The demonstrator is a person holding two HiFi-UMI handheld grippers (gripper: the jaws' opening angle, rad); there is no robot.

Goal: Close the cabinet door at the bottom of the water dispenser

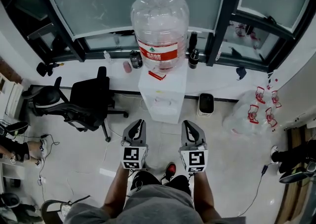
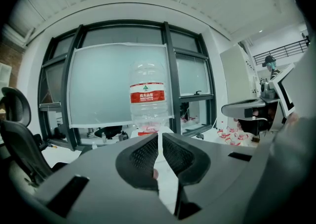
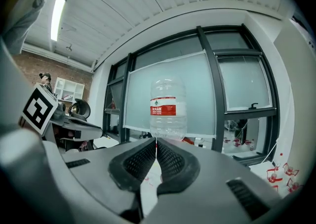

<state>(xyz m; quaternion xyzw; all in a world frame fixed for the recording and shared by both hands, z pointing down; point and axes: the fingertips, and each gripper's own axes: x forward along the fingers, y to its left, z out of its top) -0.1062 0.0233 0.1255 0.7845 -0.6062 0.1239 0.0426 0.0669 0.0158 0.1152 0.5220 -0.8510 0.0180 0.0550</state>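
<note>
- Left gripper, right gripper: jaws together, empty, level before water dispenser; fit for pushing, or for backing off.
- Cabinet door low on dispenser: hidden, state unknowable.

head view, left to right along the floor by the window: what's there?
chair → dispenser → black-topped box → plastic bag

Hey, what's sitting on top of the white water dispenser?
A large clear water bottle with a red label stands on the dispenser. In the head view, its neck is hidden beneath the bottle's own body.
</note>
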